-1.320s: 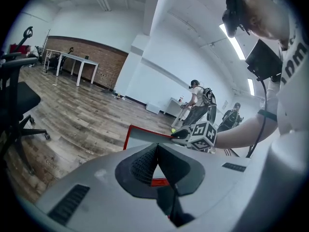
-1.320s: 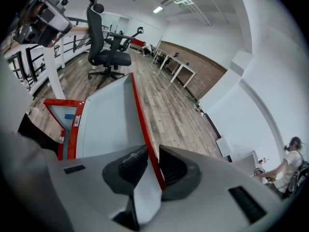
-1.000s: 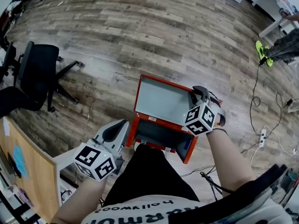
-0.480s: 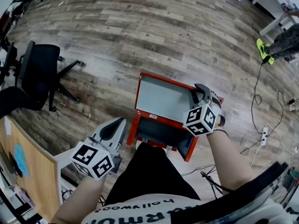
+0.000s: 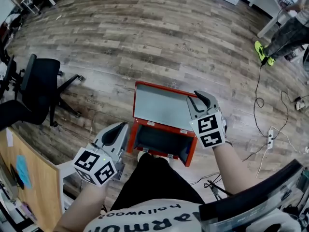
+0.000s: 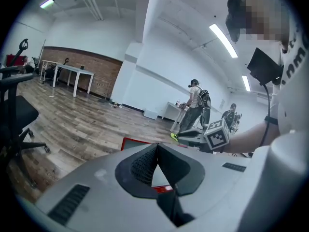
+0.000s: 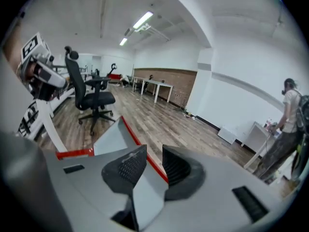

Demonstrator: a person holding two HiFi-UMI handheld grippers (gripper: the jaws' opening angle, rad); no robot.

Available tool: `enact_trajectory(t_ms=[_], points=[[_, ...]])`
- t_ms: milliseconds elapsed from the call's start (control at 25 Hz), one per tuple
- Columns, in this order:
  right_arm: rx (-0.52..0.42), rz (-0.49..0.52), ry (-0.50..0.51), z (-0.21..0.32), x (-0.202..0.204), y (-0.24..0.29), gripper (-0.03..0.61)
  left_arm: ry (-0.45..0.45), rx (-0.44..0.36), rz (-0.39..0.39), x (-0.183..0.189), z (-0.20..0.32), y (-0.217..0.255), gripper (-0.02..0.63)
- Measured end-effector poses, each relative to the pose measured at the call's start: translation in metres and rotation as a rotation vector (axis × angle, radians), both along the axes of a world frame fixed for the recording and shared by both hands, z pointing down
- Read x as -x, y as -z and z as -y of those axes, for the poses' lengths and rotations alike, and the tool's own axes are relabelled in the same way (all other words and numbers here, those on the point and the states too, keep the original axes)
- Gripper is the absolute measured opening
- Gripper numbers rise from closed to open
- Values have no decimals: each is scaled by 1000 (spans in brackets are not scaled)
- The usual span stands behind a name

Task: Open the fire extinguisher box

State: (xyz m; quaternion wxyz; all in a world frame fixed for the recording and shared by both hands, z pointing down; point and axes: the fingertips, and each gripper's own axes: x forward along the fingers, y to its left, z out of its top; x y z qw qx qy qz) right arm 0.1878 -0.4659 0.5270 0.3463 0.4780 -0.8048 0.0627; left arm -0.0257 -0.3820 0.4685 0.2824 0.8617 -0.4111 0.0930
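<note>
**A:** Where is the fire extinguisher box (image 5: 160, 140), and how would you expect it to handle?

**B:** On the wooden floor (image 5: 145, 33), just in front of the person's legs and well apart from the office chair (image 5: 36, 83); its lid (image 5: 159, 105) stands raised, with the grey inner face towards the person. It looks like painted sheet metal, so I'd judge it stiff and the lid fairly light on its hinge; the thin red rim may be slippery. The best hold is probably the lid's free upper edge near a corner, where it has the most leverage.

**A:** And the tongs?

**B:** The right tongs (image 5: 199, 100) sit at the lid's upper right corner; they stand narrowly apart with the red rim running between them, and floor shows in the gap, so the pads straddle the rim rather than pinch it. The left tongs (image 6: 156, 147) hang beside the box's left side; their tips meet and they hold nothing.
</note>
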Motion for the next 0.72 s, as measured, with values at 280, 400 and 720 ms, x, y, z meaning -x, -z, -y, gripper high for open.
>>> enact_trajectory(t_ms=[280,400,720], points=[[16,398,11,-46,43,113,87,-105,-88,-106,-24,-2,64,6],[27,596,32,-78,73,167,86,-234,-131,-201,-40,-16,117,6],[-122,1066,83,-187,148,302,86,-456,-388,-197,-20,-92,229,6]])
